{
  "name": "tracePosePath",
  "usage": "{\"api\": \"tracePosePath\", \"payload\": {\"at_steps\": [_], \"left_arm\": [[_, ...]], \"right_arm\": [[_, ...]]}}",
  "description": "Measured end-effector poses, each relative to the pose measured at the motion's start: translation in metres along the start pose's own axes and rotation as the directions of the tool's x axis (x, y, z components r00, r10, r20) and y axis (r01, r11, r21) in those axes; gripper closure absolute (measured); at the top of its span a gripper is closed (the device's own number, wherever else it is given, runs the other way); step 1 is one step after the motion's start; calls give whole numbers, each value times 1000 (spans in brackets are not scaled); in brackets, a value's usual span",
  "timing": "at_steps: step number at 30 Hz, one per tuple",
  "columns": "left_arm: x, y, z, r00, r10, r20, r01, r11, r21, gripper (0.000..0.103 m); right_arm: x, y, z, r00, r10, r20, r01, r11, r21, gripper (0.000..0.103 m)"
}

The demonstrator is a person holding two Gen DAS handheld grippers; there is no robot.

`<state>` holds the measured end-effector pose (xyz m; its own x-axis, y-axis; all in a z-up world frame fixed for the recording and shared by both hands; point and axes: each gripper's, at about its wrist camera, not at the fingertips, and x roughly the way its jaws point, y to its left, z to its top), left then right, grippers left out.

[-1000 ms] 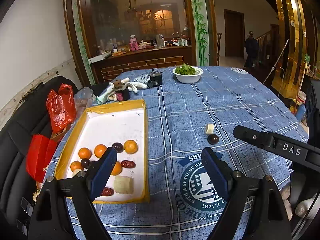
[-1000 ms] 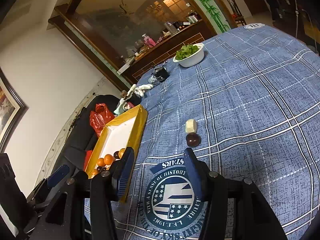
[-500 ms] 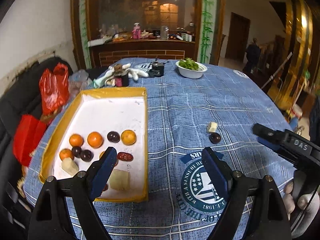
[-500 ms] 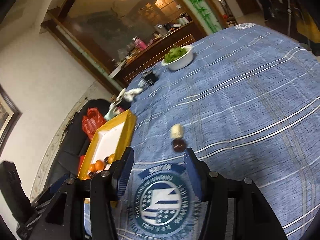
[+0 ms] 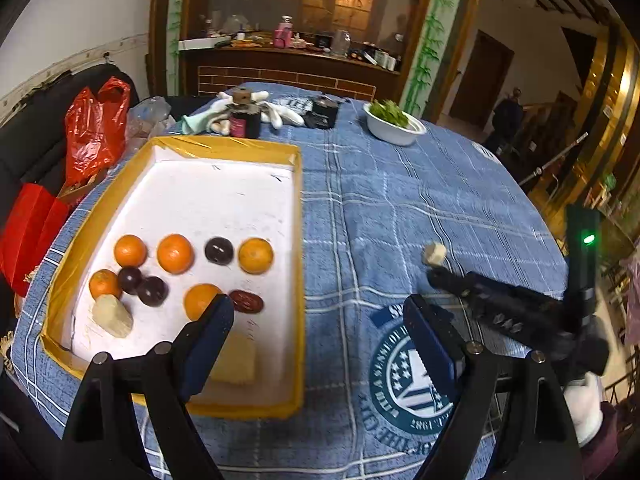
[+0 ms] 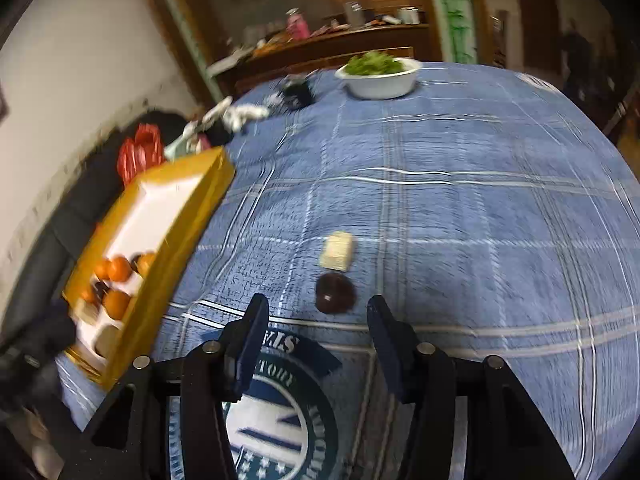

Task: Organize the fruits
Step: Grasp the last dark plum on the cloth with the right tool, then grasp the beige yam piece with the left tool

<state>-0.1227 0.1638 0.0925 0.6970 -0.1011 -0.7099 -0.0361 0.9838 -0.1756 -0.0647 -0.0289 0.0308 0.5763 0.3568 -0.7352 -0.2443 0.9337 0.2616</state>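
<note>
The worktop (image 5: 420, 184) was a round table under a blue checked cloth with a dark circular emblem (image 6: 276, 420) printed near its front edge. Behind it stood a dark wooden counter (image 5: 288, 60) crowded with bottles, and a pale wall rose at the left.

A yellow-rimmed rectangular tray with a white floor (image 5: 298, 240) lay on the left part of the worktop. It held five small orange fruits (image 5: 175, 253), three dark purple round fruits (image 5: 219, 250), a reddish-brown date (image 5: 246, 301) and two pale cream chunks (image 5: 111, 316).

Well to the right of the tray, on open cloth, a pale cream cube of fruit (image 6: 338, 251) lay just beyond a dark purple round fruit (image 6: 335, 293); they sat very close, perhaps touching. A white bowl of green leaves (image 6: 380, 76) stood far back, with white gloves (image 5: 280, 114) and a dark jar (image 5: 244, 120) behind the tray.

The right tongs (image 6: 316, 332) were spread wide and empty, low over the cloth, with the dark fruit just ahead of the gap between the tips. The left tongs (image 5: 320, 332) were likewise spread and empty above the tray's near right corner.

Bare cloth stretched right of the loose fruit to the table's rim. The right view was motion-blurred, so the tray's contents there were hard to make out. In the left view, the right tongs' black body hid the dark fruit. A red plastic bag (image 5: 96, 128) sat off the left edge.
</note>
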Motion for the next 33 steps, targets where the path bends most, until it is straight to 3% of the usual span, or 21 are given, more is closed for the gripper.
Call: {"api": "tracePosePath", "payload": {"at_steps": [5,7,8,18,20,21,23,25,27,28,33], "left_arm": [[1,-2,12,1000,-1,21,0,1000,15,17],[6,-8,16,1000,-6,14,6,1000,27,17],[11,-13,19,1000,-14,3,13,999,34,17],[53,-43,35,994,-64,-87,65,998,17,17],[56,-45,38,994,-64,-90,65,998,7,17],[57,-45,39,994,-64,-91,64,998,5,17],[58,-45,41,994,-58,-90,59,998,2,17],[62,-46,43,994,-53,-96,53,999,0,17],[66,-48,45,992,-67,-106,67,998,-5,17],[69,-50,45,991,-72,-110,72,997,-3,17],[85,-63,48,987,-84,-138,88,996,24,17]], "right_arm": [[21,7,5,998,-58,-9,57,996,-65,63],[19,2,6,999,-52,-6,52,997,-56,82],[17,-3,6,999,-37,-7,36,999,-40,86],[18,-24,5,997,76,33,-77,997,29,85],[19,-26,5,996,88,33,-90,995,42,65],[22,-27,5,995,94,19,-95,994,52,37],[24,-29,4,994,108,8,-108,992,62,32],[22,-26,4,993,114,18,-115,992,49,38],[21,-21,3,998,60,22,-61,998,17,70],[20,-21,3,999,42,25,-43,999,5,77],[18,-27,0,999,52,15,-52,998,27,77]]}}
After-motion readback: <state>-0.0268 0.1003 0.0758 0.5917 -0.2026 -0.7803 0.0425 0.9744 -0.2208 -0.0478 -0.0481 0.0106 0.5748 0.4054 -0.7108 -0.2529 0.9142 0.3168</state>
